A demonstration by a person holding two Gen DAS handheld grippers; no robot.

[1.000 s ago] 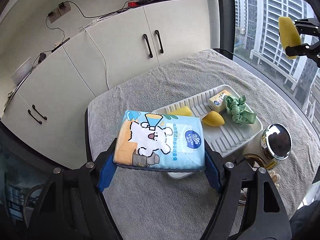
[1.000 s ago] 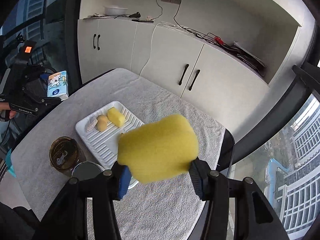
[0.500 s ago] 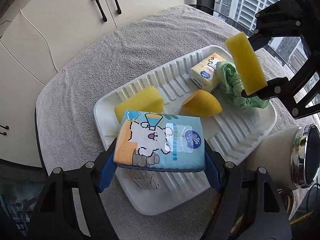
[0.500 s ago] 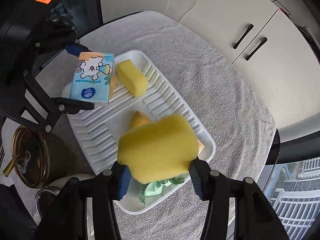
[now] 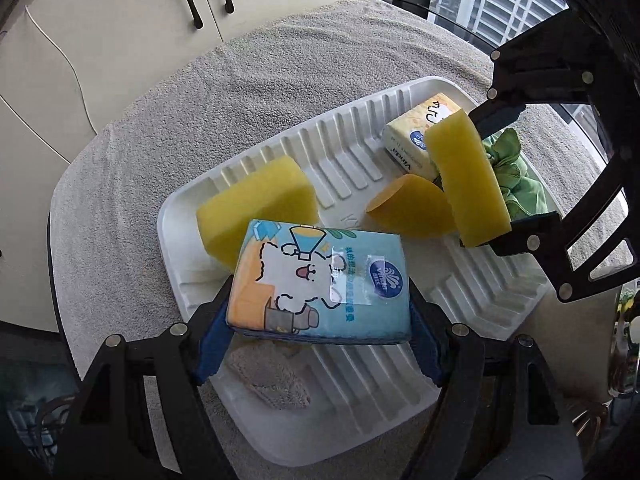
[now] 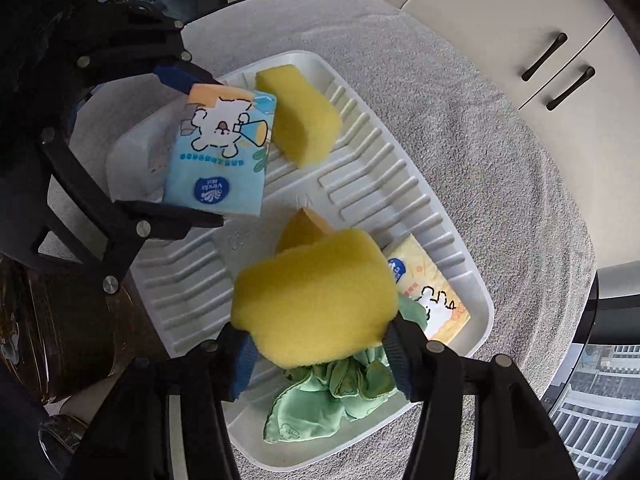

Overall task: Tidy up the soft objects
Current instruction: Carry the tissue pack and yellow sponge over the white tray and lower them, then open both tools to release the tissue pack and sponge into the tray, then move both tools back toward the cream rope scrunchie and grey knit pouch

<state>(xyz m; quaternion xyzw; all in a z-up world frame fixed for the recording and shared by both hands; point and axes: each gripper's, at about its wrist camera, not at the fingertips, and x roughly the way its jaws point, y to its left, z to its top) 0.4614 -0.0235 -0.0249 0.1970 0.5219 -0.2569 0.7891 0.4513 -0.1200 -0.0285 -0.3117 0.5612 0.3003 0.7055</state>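
My left gripper (image 5: 320, 340) is shut on a blue tissue pack (image 5: 320, 284) with a cartoon bear, held just above the near-left end of the white ribbed tray (image 5: 360, 380). My right gripper (image 6: 320, 360) points down over the tray's other end. Its jaws are opening, and a yellow sponge (image 6: 316, 296) still sits between the pads, touching both. Under that sponge lie a green scrunchie (image 6: 340, 392), a yellow tissue pack (image 6: 432, 292) and an orange egg-shaped sponge (image 6: 304, 224). Another yellow sponge (image 5: 256, 208) and a beige puff (image 5: 268, 376) rest in the tray near the blue pack.
A grey towel (image 5: 200, 120) covers the round table. White cabinets (image 5: 120, 20) stand behind it. A brown glass jar (image 6: 60, 320) and a chrome lid (image 5: 624, 340) sit beside the tray's near edge. Windows lie to the right.
Both grippers have come down and tilted over the tray. The right gripper's sponge now hangs low above the green scrunchie, and it looks less squeezed.
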